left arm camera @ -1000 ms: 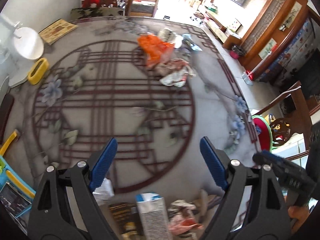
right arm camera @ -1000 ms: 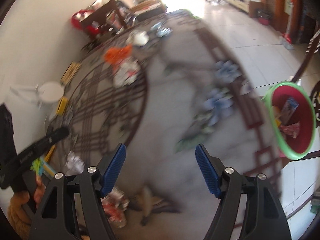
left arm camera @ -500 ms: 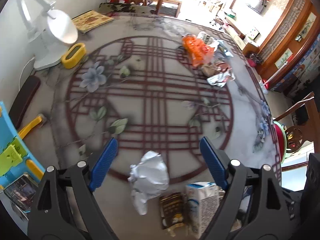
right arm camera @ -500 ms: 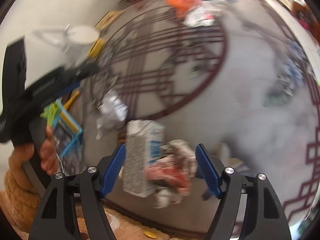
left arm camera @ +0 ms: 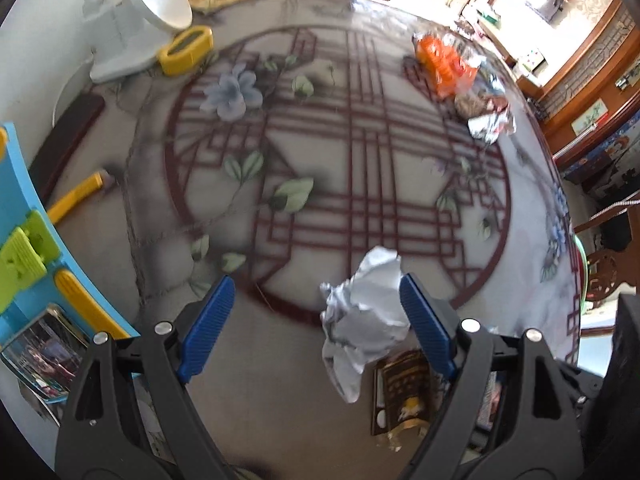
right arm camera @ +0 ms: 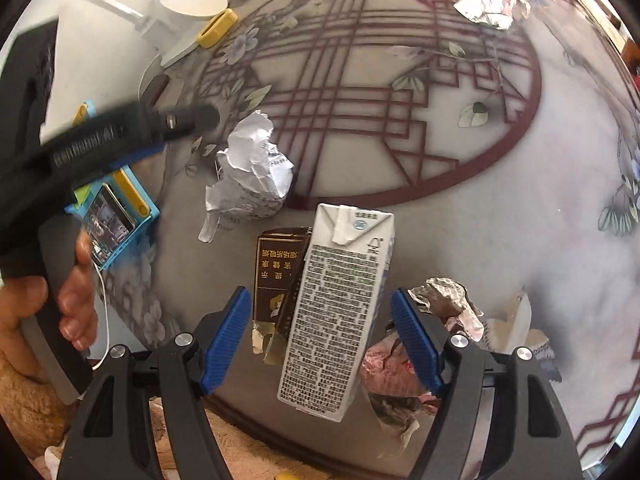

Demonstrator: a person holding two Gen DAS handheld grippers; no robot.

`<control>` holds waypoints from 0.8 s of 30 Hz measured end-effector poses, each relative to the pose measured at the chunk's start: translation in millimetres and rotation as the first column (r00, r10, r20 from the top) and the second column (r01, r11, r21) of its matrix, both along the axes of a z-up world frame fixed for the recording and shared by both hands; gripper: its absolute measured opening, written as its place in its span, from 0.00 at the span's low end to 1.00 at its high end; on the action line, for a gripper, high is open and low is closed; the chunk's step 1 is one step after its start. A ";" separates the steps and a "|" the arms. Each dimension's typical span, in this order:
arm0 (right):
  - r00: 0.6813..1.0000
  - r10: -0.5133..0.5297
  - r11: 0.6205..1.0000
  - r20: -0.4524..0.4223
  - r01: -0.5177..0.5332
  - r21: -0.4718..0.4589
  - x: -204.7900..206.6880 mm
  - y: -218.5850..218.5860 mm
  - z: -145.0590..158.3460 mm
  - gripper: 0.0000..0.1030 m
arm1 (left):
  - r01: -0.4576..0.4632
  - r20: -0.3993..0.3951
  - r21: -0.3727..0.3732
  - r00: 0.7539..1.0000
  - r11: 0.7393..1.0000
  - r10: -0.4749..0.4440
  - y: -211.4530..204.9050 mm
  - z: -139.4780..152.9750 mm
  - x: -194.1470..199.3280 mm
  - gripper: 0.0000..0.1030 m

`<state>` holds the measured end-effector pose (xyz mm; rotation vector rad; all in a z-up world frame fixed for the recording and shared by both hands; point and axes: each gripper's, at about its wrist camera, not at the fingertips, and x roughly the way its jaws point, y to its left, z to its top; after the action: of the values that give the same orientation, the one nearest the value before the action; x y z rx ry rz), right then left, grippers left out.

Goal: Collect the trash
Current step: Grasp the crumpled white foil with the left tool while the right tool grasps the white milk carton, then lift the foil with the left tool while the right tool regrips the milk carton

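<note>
While both claws hang above the near edge of the table, these things can be seen:

Table (left arm camera: 360,208): a round top is covered with a pale cloth that is printed with dark red lines and blue flowers.

Left gripper (left arm camera: 316,312): it is pointed steeply down, and its blue pads are spread wide. Nothing is pinched. The crumpled white paper (left arm camera: 364,312) is seen just beside the right pad (whether it is touched cannot be told).

Right gripper (right arm camera: 320,332): its blue pads have just been closing a little, but they are kept apart. The milk carton (right arm camera: 340,304) is seen between them, with a gap on each side, so it is not squeezed.

Milk carton: it is laid flat near the close edge of the table, partly on top of a dark brown packet (right arm camera: 276,264).

Crumpled white paper: it is placed left of the carton and a little farther away.

Other trash: a crumpled pink wrapper (right arm camera: 396,368) is found right of the carton. An orange bag (left arm camera: 444,60) and a shiny silver wrapper (left arm camera: 490,124) are piled at the far right of the table.

Left side: a white lamp (left arm camera: 132,20), a yellow box (left arm camera: 186,50) and a blue toy stand (left arm camera: 36,248) are set there.

Hand (right arm camera: 52,300): the left tool's handle is held by it.
</note>
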<state>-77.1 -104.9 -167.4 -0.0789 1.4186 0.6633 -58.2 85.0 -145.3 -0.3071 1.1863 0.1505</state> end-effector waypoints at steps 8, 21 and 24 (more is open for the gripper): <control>0.994 -0.040 0.999 0.100 0.043 -0.020 10.4 -13.3 17.3 0.37 | 0.091 -0.042 -0.037 0.995 0.995 -0.092 -25.7 -17.2 -5.2 0.80; 0.970 -0.186 0.982 0.154 0.180 0.054 30.0 -50.7 42.0 0.37 | 0.117 -0.071 -0.092 0.990 0.989 -0.124 -37.5 -32.0 3.8 0.45; 0.966 -0.200 0.979 0.163 0.192 0.067 31.5 -54.9 47.1 0.37 | 0.116 -0.050 -0.093 0.991 0.989 -0.121 -39.3 -26.0 8.2 0.45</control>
<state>-45.5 -159.8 -120.4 0.0441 1.2268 0.5154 -50.0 45.7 -171.2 -0.3117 1.2655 0.0016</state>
